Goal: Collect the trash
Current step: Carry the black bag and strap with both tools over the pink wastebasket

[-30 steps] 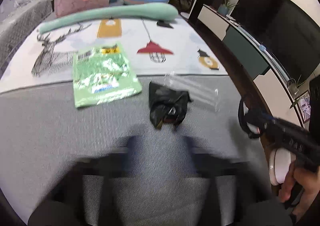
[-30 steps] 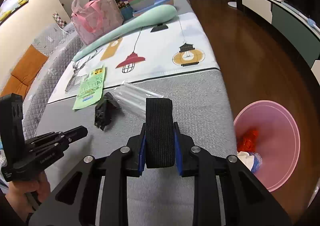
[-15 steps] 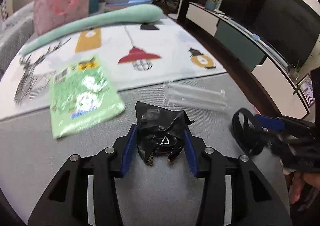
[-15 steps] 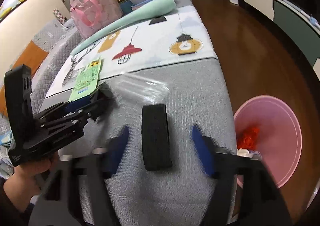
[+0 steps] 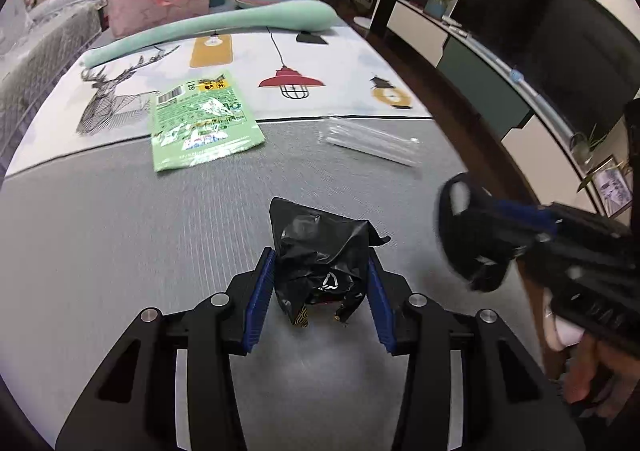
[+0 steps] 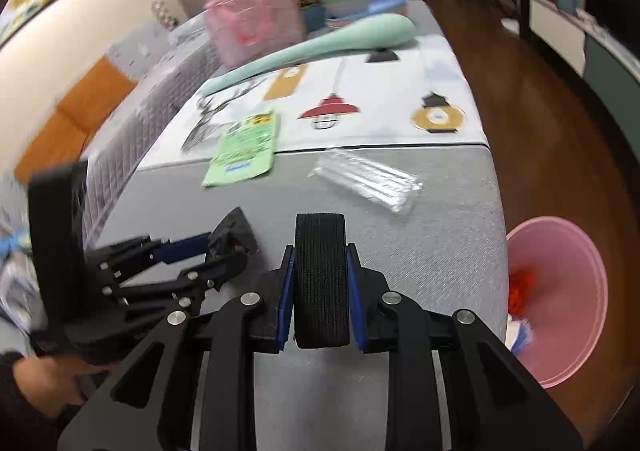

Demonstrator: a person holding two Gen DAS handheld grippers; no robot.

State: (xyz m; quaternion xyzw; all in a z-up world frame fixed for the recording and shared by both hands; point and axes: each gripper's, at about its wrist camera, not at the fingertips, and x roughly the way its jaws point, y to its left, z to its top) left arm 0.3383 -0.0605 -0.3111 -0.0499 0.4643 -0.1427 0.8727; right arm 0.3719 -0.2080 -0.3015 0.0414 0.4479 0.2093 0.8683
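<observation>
A: The crumpled black plastic wrapper (image 5: 322,271) is seen clamped between the blue pads of the left hand-held gripper (image 5: 320,287), low over the grey fabric tabletop (image 5: 140,235). The right hand-held gripper (image 6: 321,291), whose jaws have just been closing, is pressed onto a black ribbed ring (image 6: 321,275).

B: A slip is to be feared: only loose folds are pinched, so the wrapper could be dropped short of the pink bin (image 6: 560,303) on the floor.

A: The bin is placed just past the tabletop's right edge. That edge must be crossed, and the two grippers are held close together, so a knock could be caused.

B: Open room is left above; the clear plastic sleeve (image 6: 366,181) and green foil packet (image 5: 202,123) lie well apart.
</observation>
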